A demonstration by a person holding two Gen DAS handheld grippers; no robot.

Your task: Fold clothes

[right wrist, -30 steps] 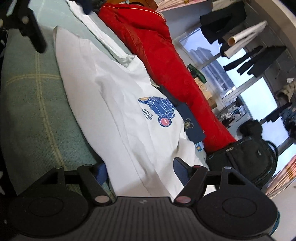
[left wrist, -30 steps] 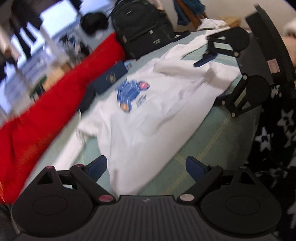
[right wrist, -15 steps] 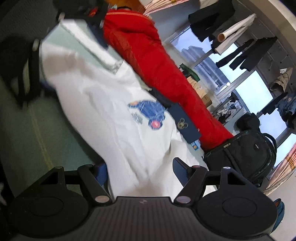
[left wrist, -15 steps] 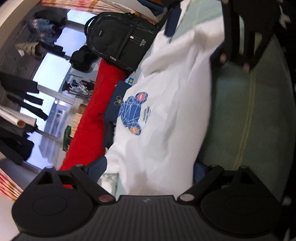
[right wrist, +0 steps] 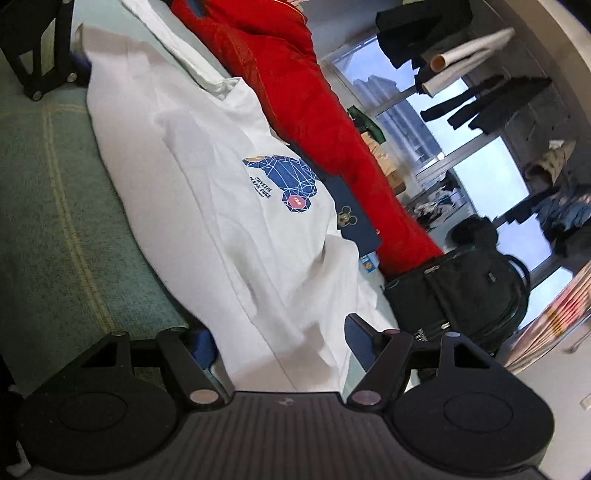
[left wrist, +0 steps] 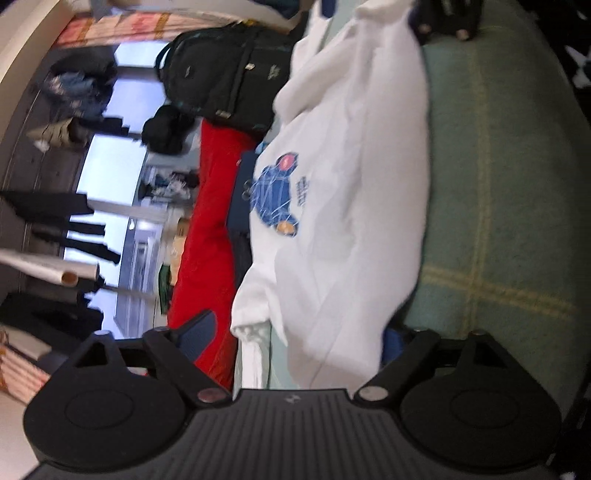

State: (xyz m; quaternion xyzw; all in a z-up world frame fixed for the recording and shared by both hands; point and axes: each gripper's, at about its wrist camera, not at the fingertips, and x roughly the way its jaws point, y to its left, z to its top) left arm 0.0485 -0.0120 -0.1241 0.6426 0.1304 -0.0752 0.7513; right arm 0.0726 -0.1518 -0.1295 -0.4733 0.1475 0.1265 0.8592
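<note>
White T-shirt [left wrist: 351, 177] spread on a green checked bedcover [left wrist: 498, 184], seen between the closing jaws of the left gripper [left wrist: 295, 336].

The view is rolled on its side. The shirt is laid lengthwise along the bedcover, a blue printed figure [left wrist: 277, 195] on its chest, and its near hem is bunched between the two blue finger pads [left wrist: 195, 332]; the pad on the picture's right is largely hidden under the cloth, and no firm pinch can be made out. A red quilt [left wrist: 207, 236] is seen along the shirt's far side, with a dark blue flat item [left wrist: 238, 206] between them. A black backpack [left wrist: 229, 77] is stood at the quilt's end. The other gripper [left wrist: 443, 18] is partly seen at the shirt's far end, near the top edge.
</note>
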